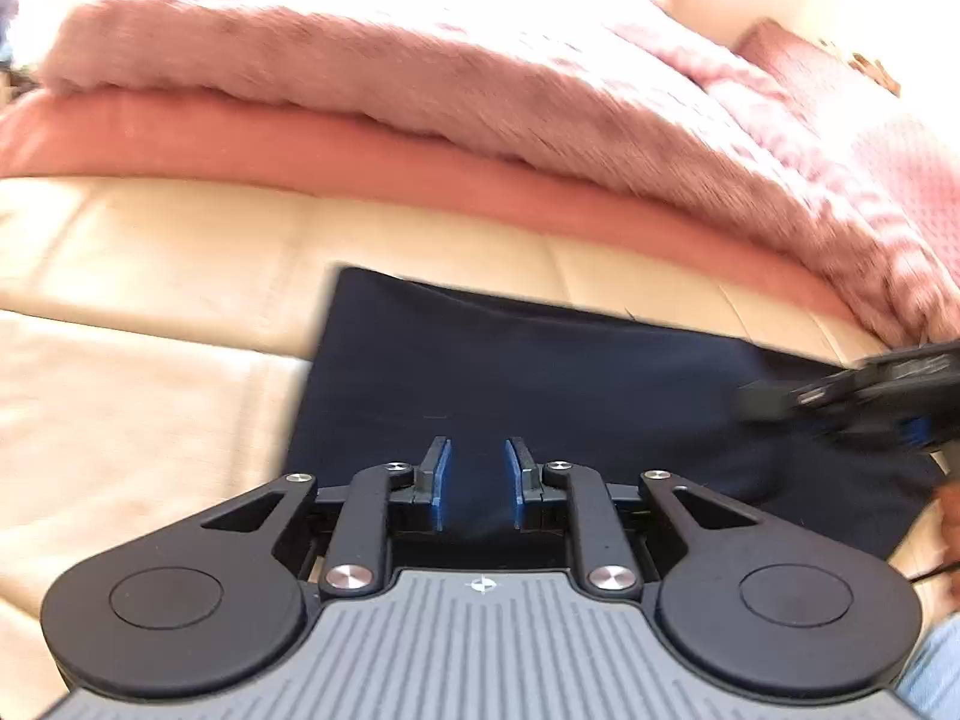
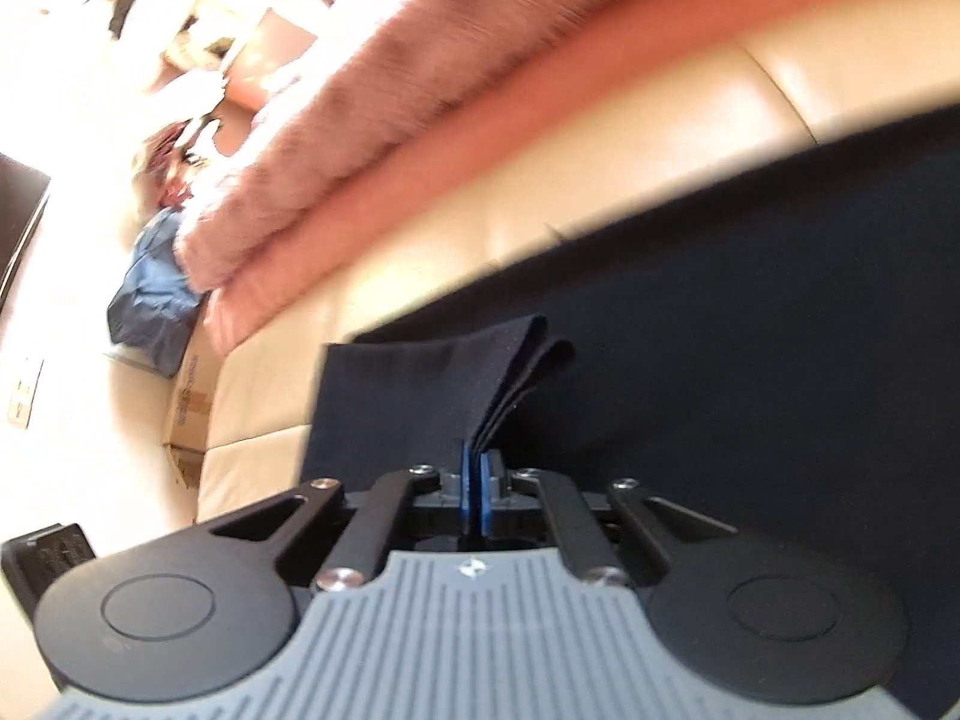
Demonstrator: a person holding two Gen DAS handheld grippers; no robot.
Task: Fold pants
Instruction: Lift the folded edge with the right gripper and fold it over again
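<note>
Dark navy pants (image 1: pixel 540 384) lie flat on a cream leather sofa (image 1: pixel 180 276). My left gripper (image 1: pixel 478 474) hovers over their near edge. Its blue pads (image 1: pixel 441 480) stand a little apart, and I see no fabric pinched between them. My right gripper (image 2: pixel 477 480) is shut on a corner of the pants (image 2: pixel 480 372). Several folded layers fan up out of its pads. The rest of the pants (image 2: pixel 750 330) spread to the right. In the left wrist view the right gripper (image 1: pixel 840 402) shows blurred at the right edge, over the pants.
A fuzzy pink blanket (image 1: pixel 420 60) on a salmon one (image 1: pixel 300 144) lies along the sofa's back. A blue bag (image 2: pixel 156 300) and a cardboard box (image 2: pixel 192 414) stand past the sofa's end. A black device (image 2: pixel 48 558) sits at the lower left.
</note>
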